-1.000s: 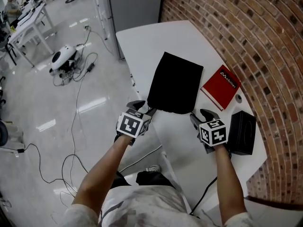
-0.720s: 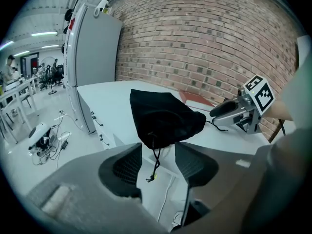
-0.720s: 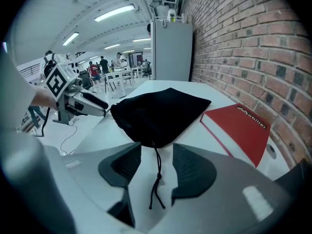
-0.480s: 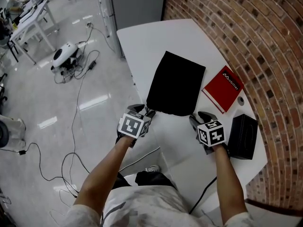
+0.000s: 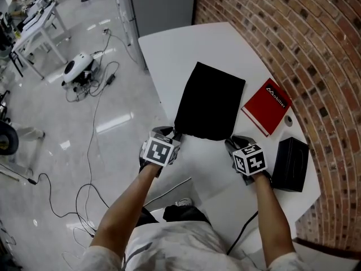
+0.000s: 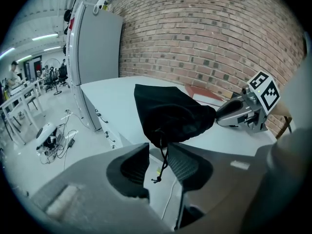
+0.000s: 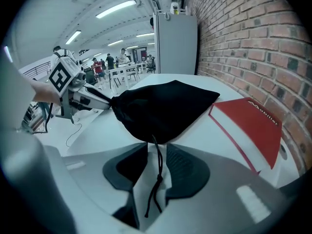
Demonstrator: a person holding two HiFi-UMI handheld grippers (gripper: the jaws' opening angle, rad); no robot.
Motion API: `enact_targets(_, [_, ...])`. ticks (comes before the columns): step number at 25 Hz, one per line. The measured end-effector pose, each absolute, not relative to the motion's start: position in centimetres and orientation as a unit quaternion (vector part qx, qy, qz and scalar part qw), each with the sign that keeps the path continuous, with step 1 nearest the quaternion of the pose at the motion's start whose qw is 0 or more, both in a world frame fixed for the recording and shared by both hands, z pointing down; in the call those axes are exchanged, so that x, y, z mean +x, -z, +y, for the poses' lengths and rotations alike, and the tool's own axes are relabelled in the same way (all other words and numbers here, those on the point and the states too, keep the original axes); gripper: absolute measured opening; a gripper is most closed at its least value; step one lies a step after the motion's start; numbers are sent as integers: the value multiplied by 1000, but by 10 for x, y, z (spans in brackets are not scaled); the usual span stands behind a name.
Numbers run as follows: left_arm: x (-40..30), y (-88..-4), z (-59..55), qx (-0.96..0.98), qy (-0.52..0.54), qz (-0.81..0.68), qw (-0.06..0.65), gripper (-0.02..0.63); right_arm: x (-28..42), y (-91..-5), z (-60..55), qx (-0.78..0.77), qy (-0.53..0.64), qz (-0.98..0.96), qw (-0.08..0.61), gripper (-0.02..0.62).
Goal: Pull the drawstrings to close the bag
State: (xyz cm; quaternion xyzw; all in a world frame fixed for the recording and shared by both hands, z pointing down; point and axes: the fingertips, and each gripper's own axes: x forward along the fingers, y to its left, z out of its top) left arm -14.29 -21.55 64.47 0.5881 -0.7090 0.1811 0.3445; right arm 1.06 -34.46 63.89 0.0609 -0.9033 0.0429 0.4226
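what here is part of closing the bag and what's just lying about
Job: black bag; left drawstring, between the closing jaws of the left tool; right drawstring, between the closing jaws of the right tool.
Lying about: red book; black box.

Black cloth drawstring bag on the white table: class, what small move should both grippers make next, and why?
Probably finish closing both grippers. The thin black left drawstring hangs between the left gripper's closing jaws, the right drawstring between the right gripper's; neither looks pinched yet.
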Motion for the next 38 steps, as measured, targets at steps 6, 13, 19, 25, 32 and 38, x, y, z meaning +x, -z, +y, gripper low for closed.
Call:
enact_targets(6, [-139, -646, -215, 583, -207, -708, 342, 115, 9, -639, -340, 56, -42, -902, 425, 93])
enact_targets(13, [-135, -646, -219, 586, -218, -703, 339, 62, 9, -640, -341, 63, -42, -901, 427, 18])
enact_targets(19, [-127, -647, -221, 598, -224, -688, 344, 7, 9, -640, -341, 66, -45, -902, 425, 15])
enact_targets(25, [-129, -639, -219, 598, -236, -689, 335, 5, 12, -634, -345, 75, -44, -903, 420, 15])
enact_targets(32, [-137, -611, -225, 605, -255, -687, 310, 5, 12, -609, -356, 89, -42, -913, 395, 14])
enact_targets(38, [-141, -581, -227, 610, -266, -688, 290, 6, 14, -585, -361, 100, -35, -922, 374, 14])
